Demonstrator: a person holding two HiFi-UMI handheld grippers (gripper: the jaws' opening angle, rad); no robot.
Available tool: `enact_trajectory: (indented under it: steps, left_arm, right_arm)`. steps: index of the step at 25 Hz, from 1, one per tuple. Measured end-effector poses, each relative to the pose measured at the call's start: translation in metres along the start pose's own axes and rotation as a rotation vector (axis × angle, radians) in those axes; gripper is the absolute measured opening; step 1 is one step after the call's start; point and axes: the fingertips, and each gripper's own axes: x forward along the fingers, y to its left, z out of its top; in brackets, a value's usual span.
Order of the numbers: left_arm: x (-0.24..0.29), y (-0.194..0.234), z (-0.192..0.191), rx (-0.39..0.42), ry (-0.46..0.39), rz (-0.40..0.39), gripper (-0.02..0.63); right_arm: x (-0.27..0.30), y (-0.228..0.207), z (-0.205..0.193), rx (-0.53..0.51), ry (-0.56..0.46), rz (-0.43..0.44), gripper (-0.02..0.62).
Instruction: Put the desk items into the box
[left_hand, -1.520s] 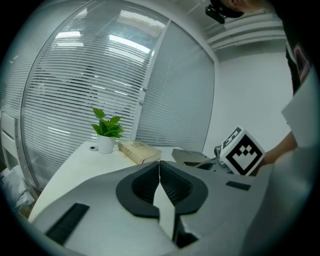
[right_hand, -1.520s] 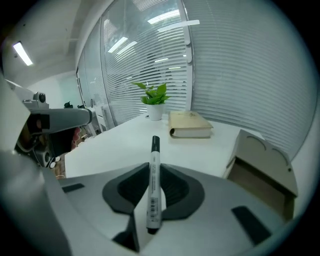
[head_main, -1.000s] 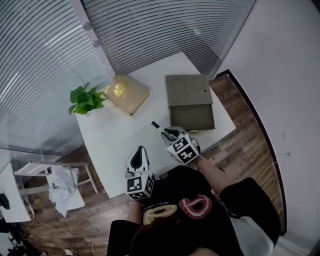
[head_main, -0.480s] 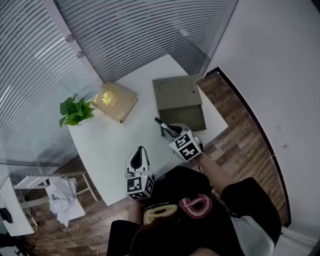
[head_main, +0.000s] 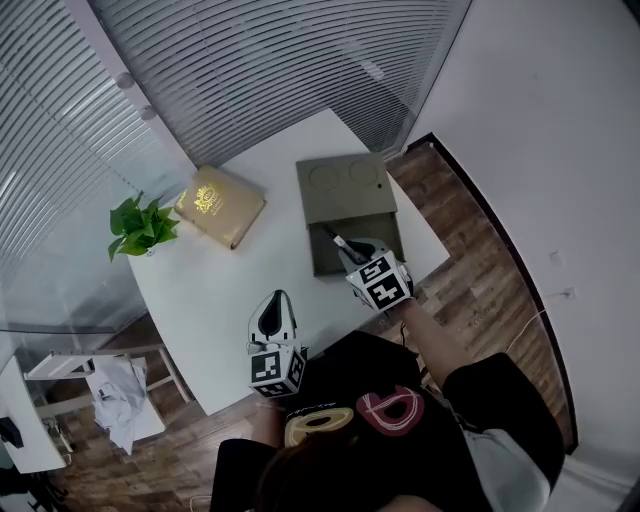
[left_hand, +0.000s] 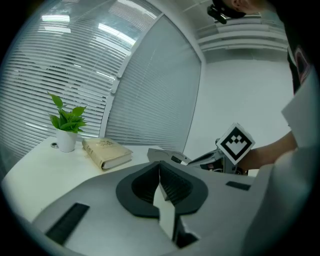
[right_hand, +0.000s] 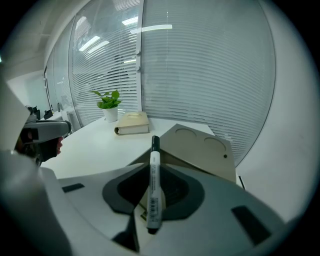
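One marker (right_hand: 152, 185), grasped lengthwise by the right gripper (head_main: 352, 254), hangs over the open box (head_main: 326, 257) at the table's (head_main: 215, 290) right edge; the left gripper (left_hand: 160, 174), fingers clenched empty, is farther off.

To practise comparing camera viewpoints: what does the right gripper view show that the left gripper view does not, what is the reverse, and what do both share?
Only the right gripper view: the right gripper shut on a black-capped marker, seen between its jaws, and two round recesses on the box lid.
Only the left gripper view: the left gripper with jaws together and nothing between them, and the right gripper's square-marker cube.
Both: the potted plant, the tan book, the white table and the window blinds.
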Motion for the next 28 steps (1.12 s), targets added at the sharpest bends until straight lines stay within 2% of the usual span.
enact_trajectory:
  steps: [8,14,20,28]
  left_arm:
    - [0.010,0.002,0.001,-0.009,0.001,0.028,0.017]
    - [0.013,0.001,0.001,-0.027,0.000,0.060,0.017]
    - [0.010,0.006,0.000,-0.037,0.002,0.110,0.017]
    - [0.009,0.006,-0.003,-0.038,0.009,0.155,0.017]
  right_arm:
    - [0.011,-0.024,-0.018,-0.009,0.071,-0.012,0.074]
    - [0.014,-0.027,-0.027,-0.083,0.148,0.027,0.074]
    - [0.022,-0.030,-0.032,-0.132,0.178,0.059,0.074]
    - [0.033,-0.032,-0.044,-0.142,0.212,0.093,0.074]
